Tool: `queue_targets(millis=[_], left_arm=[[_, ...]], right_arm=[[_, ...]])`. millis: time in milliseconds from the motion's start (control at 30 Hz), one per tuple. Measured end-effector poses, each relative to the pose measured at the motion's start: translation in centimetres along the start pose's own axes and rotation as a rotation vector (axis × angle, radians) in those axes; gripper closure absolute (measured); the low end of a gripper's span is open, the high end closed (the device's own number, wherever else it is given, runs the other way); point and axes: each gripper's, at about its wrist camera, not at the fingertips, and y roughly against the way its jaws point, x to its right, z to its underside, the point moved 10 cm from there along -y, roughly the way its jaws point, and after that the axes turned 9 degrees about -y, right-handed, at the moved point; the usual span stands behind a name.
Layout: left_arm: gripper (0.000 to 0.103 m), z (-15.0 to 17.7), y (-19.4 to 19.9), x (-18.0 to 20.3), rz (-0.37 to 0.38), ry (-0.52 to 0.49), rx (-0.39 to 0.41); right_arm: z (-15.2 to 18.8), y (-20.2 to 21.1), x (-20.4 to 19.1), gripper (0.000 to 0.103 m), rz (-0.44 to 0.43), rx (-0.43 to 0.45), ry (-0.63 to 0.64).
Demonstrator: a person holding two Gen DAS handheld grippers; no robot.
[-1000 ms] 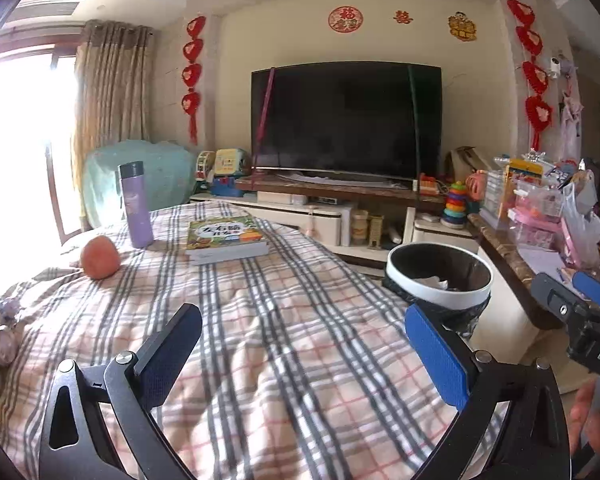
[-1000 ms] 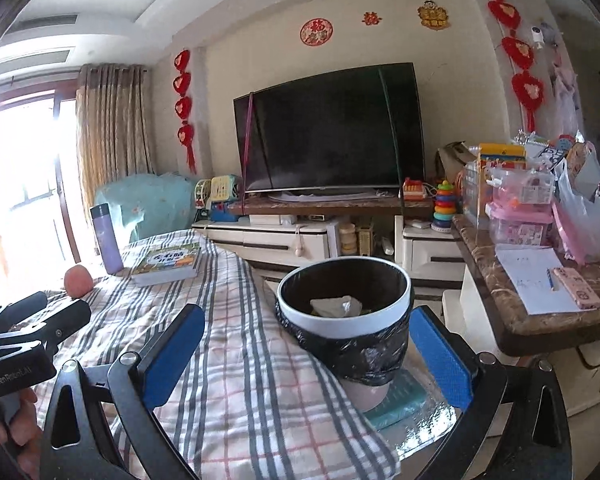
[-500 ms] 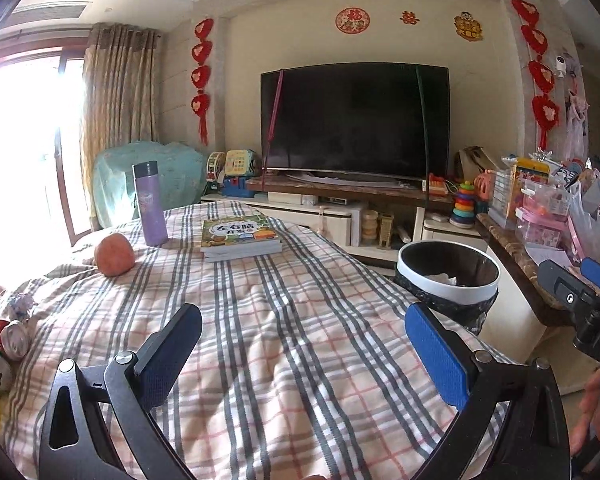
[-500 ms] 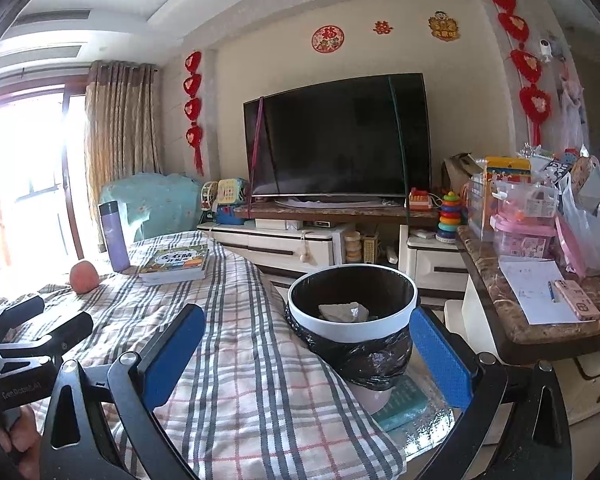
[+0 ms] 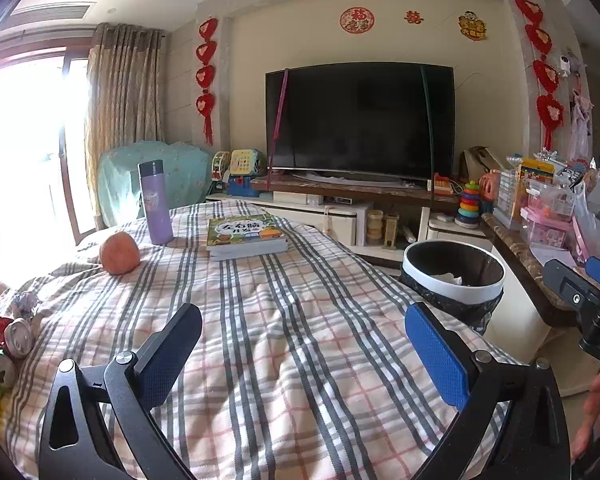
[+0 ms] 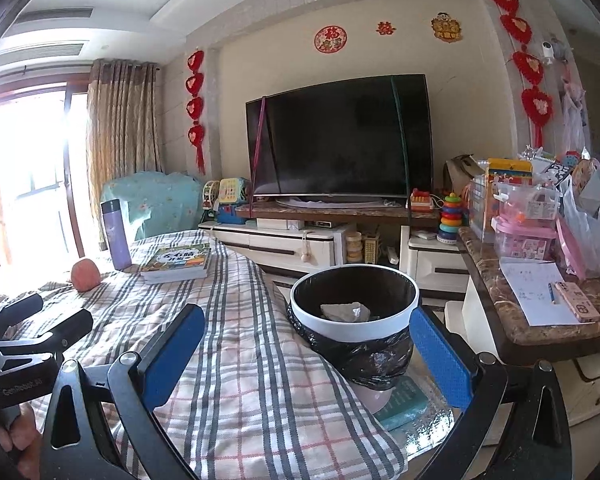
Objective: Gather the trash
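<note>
A white-rimmed trash bin [image 6: 354, 300] lined with a black bag stands just off the right side of the plaid-covered table [image 5: 284, 340]; crumpled paper [image 6: 346, 312] lies inside it. The same bin [image 5: 454, 276] shows at the right of the left wrist view. My left gripper [image 5: 300, 348] hovers open over the plaid cloth, holding nothing. My right gripper [image 6: 304, 344] is open and empty too, with the bin just beyond its right finger. Small wrapped items [image 5: 8, 344] lie at the table's left edge.
On the far side of the table sit an orange fruit [image 5: 119, 253], a purple bottle [image 5: 155, 202] and a book [image 5: 246, 236]. A marble counter [image 6: 540, 320] with paper, a phone and toy boxes is at the right. A TV [image 5: 360, 120] stands on its cabinet behind.
Both views have drawn back and lifted a little, so the bin sits lower and farther off. Both grippers stay open and empty.
</note>
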Motion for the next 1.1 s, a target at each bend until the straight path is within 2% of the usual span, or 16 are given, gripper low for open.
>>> queue_targets(millis=[1100], left_arm=[[0.001,0.34,-0.05,-0.02,0.001,-0.004,0.006]], right_arm=[[-0.18,0.25,-0.05,0.0,-0.007,0.003,-0.002]])
